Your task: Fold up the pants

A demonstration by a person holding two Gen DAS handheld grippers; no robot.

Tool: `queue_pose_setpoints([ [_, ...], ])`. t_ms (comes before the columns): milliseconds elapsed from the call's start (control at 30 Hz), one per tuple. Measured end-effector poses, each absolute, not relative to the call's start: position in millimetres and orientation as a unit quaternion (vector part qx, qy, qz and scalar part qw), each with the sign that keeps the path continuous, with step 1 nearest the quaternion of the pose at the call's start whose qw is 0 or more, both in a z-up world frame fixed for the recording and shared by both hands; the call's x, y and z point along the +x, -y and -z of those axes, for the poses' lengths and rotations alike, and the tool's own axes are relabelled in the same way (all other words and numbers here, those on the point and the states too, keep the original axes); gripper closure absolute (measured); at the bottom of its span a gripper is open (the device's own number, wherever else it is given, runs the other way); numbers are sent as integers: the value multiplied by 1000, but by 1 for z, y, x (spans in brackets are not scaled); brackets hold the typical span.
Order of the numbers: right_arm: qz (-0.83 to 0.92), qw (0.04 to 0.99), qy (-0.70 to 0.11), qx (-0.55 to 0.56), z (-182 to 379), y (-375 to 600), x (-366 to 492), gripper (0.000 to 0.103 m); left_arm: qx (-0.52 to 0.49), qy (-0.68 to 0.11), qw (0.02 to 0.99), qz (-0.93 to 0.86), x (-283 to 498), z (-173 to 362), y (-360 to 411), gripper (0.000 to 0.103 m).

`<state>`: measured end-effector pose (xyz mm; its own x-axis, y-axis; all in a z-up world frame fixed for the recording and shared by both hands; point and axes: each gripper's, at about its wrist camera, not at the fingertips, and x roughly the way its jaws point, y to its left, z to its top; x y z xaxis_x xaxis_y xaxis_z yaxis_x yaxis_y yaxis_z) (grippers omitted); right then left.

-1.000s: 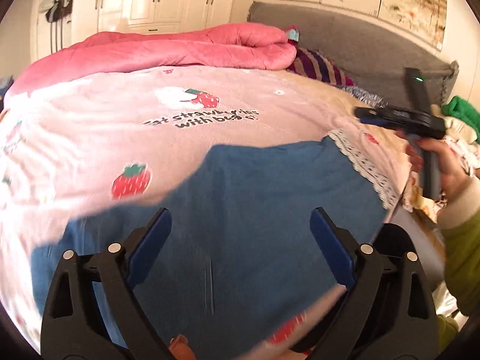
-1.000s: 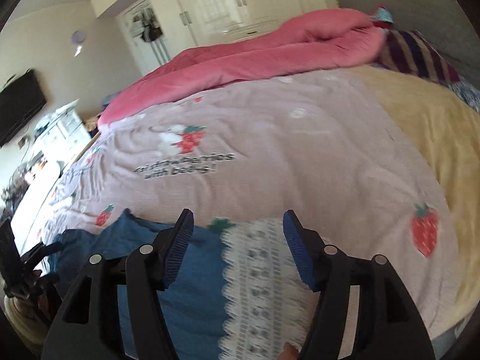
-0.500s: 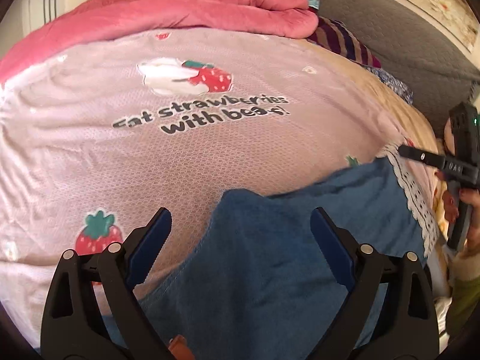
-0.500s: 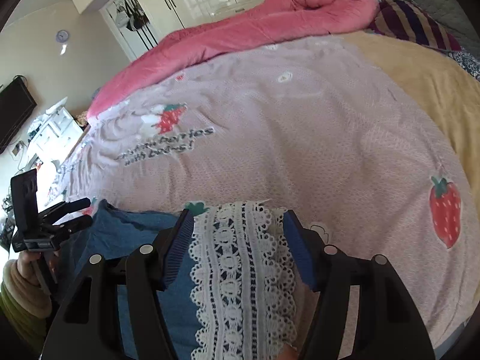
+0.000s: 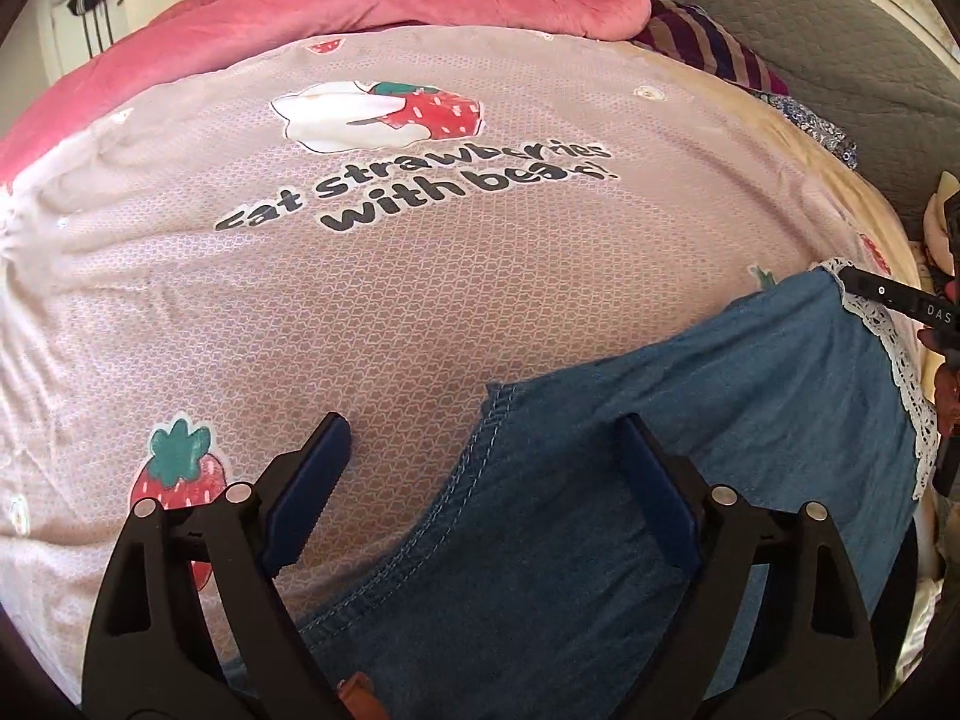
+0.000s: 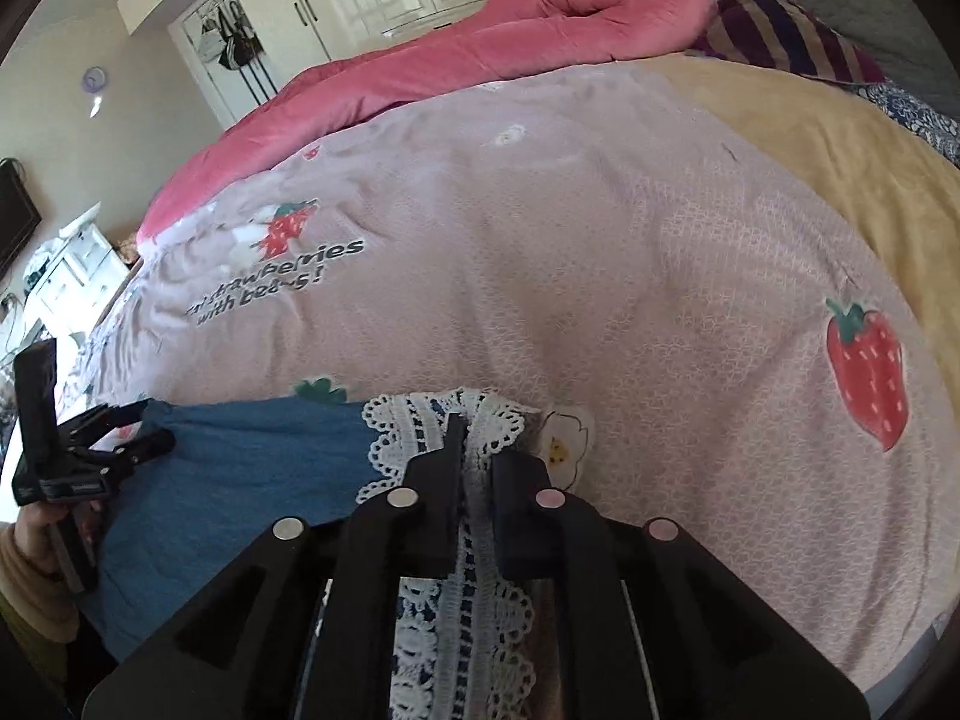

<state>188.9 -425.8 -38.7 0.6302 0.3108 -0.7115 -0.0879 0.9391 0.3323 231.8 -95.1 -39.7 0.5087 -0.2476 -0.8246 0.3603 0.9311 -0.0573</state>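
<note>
- The blue denim pants [image 5: 690, 480] lie on the pink strawberry bedspread [image 5: 360, 300] at its near edge.
- The right gripper [image 6: 474, 438] is clamped tight on the white lace hem [image 6: 468, 600] of 1 leg.
- The left gripper [image 5: 480, 480] is spread wide and closing slightly, its 2 fingers [image 5: 312, 480] straddling the stitched waistband edge [image 5: 474, 456], pads not pressing it.

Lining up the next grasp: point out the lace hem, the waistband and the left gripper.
lace hem [image 6: 414, 426]: right wrist view, white lace just left of the shut fingertips.
waistband [image 5: 474, 471]: left wrist view, stitched blue edge.
left gripper [image 5: 480, 450]: left wrist view, midway between its fingertips.
</note>
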Motion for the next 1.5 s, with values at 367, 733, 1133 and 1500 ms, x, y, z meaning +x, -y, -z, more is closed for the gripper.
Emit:
queue_pose_setpoints([
  [367, -90, 911, -374, 152, 12, 447, 156, 55, 29, -447, 877, 172, 230, 30, 81, 19],
  [733, -149, 924, -337, 103, -15, 405, 87, 49, 5, -387, 900, 203, 178, -26, 78, 19],
  [1133, -209, 904, -370, 54, -3, 340, 51, 43, -30, -383, 906, 178, 113, -41, 54, 11],
  [1500, -139, 875, -453, 102, 41, 374, 45, 34, -86, -452, 885, 68, 71, 17, -7, 10],
])
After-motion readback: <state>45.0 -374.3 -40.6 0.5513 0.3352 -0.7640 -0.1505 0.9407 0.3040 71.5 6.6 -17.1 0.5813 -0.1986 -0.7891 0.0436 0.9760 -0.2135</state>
